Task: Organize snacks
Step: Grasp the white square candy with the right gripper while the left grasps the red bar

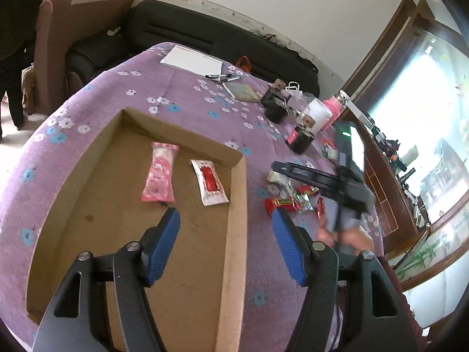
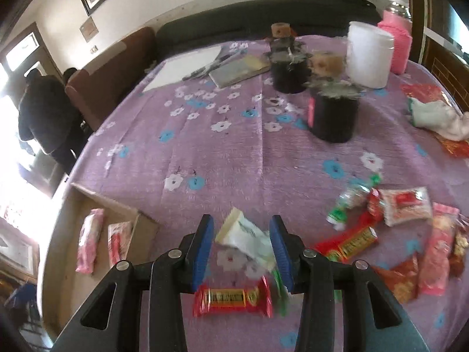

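A shallow cardboard box (image 1: pixel 234 205) lies on the purple flowered tablecloth; it shows at the left in the right wrist view (image 2: pixel 117 205). In it lie a pink snack pack (image 1: pixel 159 176) and a white-and-red pack (image 1: pixel 209 182). My left gripper (image 1: pixel 225 220) is open and empty above the box's right wall. My right gripper (image 2: pixel 240 228) is open above a white-green packet (image 2: pixel 246 237), with a red bar (image 2: pixel 231 297) just below it. Several more snacks lie to the right, among them a red bar (image 2: pixel 348 243) and a white pack (image 2: pixel 406 205). The right gripper also shows in the left wrist view (image 1: pixel 307 174).
Two black cylinders (image 2: pixel 334 117) (image 2: pixel 288 70), a white tub (image 2: pixel 369 55) and a pink bottle (image 2: pixel 395 44) stand at the far side. White paper (image 2: pixel 187 67), pens and a notebook (image 2: pixel 237 69) lie behind. A dark sofa (image 1: pixel 176 35) runs along the wall.
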`<state>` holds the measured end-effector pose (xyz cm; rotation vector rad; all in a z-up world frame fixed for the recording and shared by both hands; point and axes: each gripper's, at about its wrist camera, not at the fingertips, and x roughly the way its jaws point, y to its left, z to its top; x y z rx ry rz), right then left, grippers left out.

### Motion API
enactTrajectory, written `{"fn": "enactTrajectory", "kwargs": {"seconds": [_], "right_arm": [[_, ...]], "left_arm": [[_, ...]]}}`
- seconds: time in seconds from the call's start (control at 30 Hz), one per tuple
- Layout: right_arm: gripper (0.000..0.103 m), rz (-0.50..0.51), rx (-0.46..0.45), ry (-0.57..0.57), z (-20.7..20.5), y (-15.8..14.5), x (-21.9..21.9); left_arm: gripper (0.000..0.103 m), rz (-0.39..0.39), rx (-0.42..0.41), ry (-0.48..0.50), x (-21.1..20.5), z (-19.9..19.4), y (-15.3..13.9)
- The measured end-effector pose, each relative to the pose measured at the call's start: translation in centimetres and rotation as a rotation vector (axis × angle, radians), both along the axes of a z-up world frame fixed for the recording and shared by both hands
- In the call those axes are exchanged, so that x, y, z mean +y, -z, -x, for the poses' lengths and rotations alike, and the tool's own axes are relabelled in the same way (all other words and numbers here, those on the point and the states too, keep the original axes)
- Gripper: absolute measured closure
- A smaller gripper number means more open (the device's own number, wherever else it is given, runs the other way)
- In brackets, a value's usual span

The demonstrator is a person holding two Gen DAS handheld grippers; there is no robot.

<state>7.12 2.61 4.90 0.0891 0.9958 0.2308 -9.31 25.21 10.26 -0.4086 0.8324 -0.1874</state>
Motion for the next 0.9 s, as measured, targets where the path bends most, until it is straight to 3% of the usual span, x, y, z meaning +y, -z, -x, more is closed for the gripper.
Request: {"fn": "enactTrajectory", "kwargs": {"seconds": [0.03,0.13,0.3,0.43,0.63,0.8,0.9], "right_arm": [[0.061,0.015,0.009,-0.005,-0.3,0.5,0.3],[0.075,0.088,0.045,-0.013,-0.1,1.9,0.6],[0.075,0.033,0.154,-0.060,3.7,2.4,-1.4],[0.075,0.013,0.175,-0.078,8.1,2.1,-3.9],[0.073,0.168,0.092,-0.022,12.1,2.3,-7.7],[0.071,0.181,0.039,-0.026,13.7,2.2,-9.1],[0.067,0.171,0.014,-0.033,14.6,2.2,-9.6]], "left_arm": [[0.038,-0.004,0.001,0.003,-0.2,0.1,0.0],[0.038,-0.017,-0.002,0.009,-0.6,0.5,-0.1],[0.038,-0.024,0.000,0.035,-1.9,0.7,0.0],[0.038,-0.063,0.002,0.106,-4.7,0.7,0.1],[0.038,-0.107,0.032,0.205,-9.7,0.5,1.2],[0.039,-0.201,0.079,0.260,-14.9,-1.0,3.8],[0.039,-0.265,0.102,0.244,-16.3,-2.6,5.3]]}}
